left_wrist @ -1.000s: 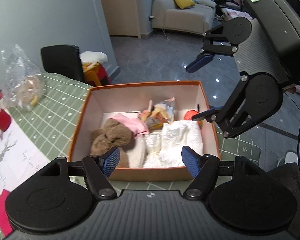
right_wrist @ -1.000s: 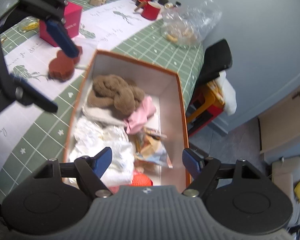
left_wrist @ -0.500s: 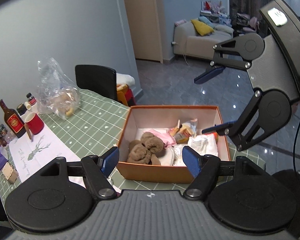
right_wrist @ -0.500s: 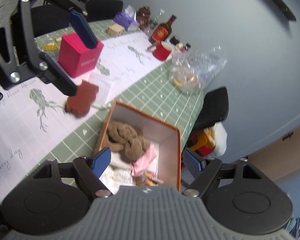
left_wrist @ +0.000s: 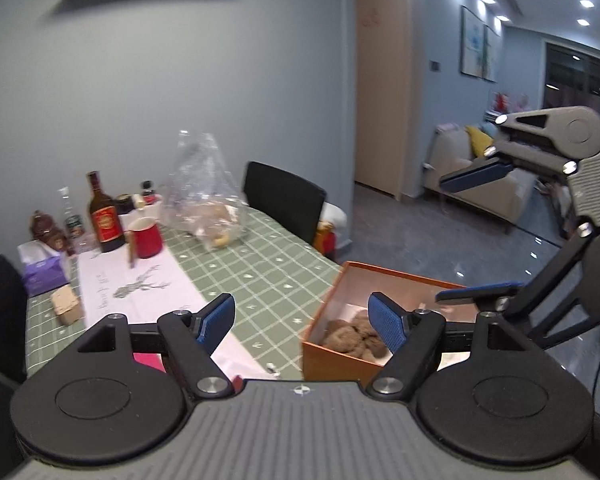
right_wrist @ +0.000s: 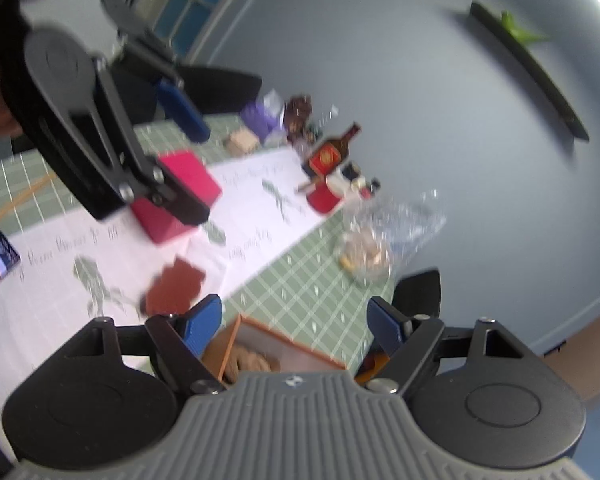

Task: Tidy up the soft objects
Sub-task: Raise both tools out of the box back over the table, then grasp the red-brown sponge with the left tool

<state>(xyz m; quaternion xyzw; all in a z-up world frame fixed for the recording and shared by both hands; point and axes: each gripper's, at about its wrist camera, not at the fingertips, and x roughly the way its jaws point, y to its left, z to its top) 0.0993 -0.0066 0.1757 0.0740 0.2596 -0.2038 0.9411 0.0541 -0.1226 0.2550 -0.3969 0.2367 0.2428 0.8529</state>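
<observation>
pulling both tools up and away from the box, we now see far more of the room than a second ago, when both cameras looked straight down into it. back then the box filled each view; now it sits low at the table's near corner, half hidden behind our own fingers. the brown plush toy lies inside it, at the near end, and nothing has left the box. we judge the packing is done, or close to it, and this is the retreat

the left gripper carries nothing; its jaws are opening, with only tablecloth and the box wall showing between them. the right gripper is spread wide and empty too, hanging above the box's far corner

around us on the green checked cloth: a red mug, a dark bottle, a clear plastic bag with something pale in it, a purple tissue pack. in the right view a pink box and a rust-brown flat piece lie on the white runner, well apart from the box; whether that piece is soft and still to be packed we cannot tell, as the view is blurred. nothing blocks the way back down, though the two tools hang near each other
</observation>
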